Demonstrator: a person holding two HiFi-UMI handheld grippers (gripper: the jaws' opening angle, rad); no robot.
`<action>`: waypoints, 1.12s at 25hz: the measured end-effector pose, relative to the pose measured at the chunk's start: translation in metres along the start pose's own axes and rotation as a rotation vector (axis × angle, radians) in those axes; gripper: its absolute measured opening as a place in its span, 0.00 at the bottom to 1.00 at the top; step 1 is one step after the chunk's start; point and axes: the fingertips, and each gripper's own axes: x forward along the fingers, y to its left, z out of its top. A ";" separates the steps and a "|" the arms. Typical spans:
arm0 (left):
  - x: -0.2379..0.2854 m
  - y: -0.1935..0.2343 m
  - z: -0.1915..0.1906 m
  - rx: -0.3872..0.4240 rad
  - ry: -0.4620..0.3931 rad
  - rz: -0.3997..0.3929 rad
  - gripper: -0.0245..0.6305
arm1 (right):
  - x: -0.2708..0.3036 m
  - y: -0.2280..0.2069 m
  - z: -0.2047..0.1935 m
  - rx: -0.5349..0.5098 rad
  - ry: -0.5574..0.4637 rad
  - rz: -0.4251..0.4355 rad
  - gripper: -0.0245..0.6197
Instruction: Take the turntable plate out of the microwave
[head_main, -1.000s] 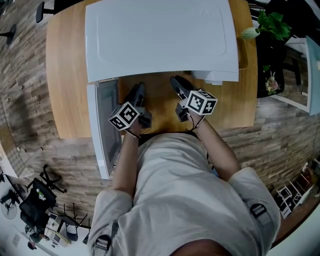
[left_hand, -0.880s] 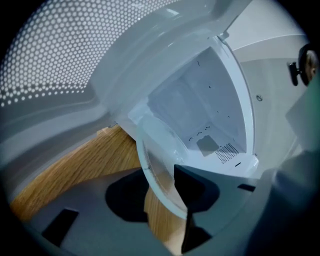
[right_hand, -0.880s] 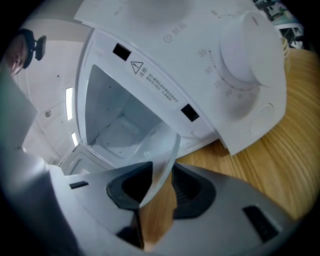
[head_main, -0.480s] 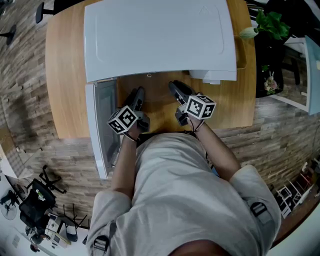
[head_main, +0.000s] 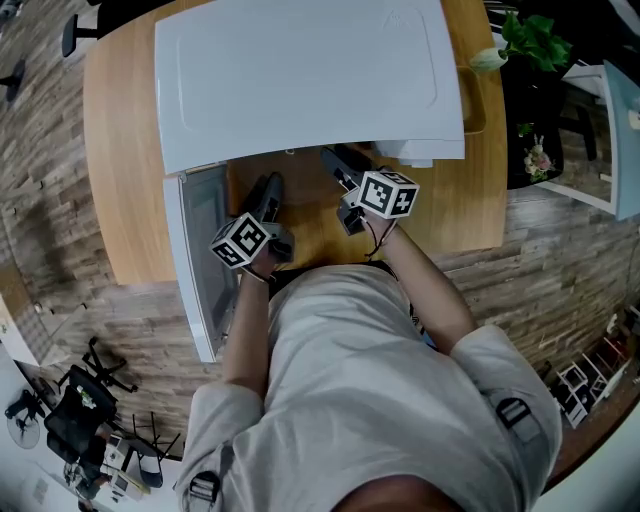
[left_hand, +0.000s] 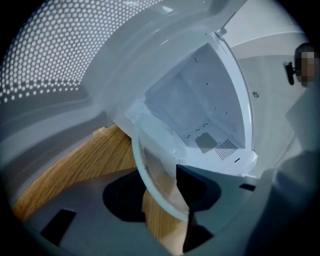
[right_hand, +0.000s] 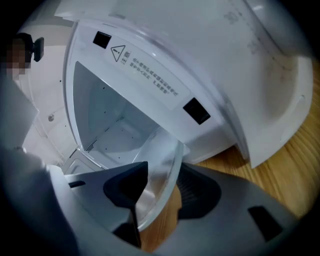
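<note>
You are opening the left claw (left_hand: 157, 196) and right claw (right_hand: 162, 192), each straddling the glass turntable plate (left_hand: 154, 167). It is sitting before the microwave (head_main: 300, 80).

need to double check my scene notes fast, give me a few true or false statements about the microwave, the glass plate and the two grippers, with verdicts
1. The white microwave stands on a light wooden table. True.
2. Its door is shut. False: the door is swung open.
3. The clear round glass turntable plate has its rim between the jaws of both the left gripper and the right gripper. True; both pairs of jaws are opening.
4. A red mug sits beside the microwave. False: no mug shows; a green leafy plant stands past the table's end.
</note>
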 end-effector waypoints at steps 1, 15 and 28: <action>0.000 0.000 0.000 0.004 0.003 -0.006 0.34 | 0.002 0.001 0.000 0.014 -0.007 0.008 0.32; 0.018 0.009 0.018 -0.025 -0.035 -0.005 0.38 | -0.018 0.016 -0.022 0.099 0.018 0.088 0.20; 0.012 0.003 0.018 -0.061 -0.075 -0.049 0.29 | -0.018 0.006 -0.029 -0.057 0.079 0.066 0.38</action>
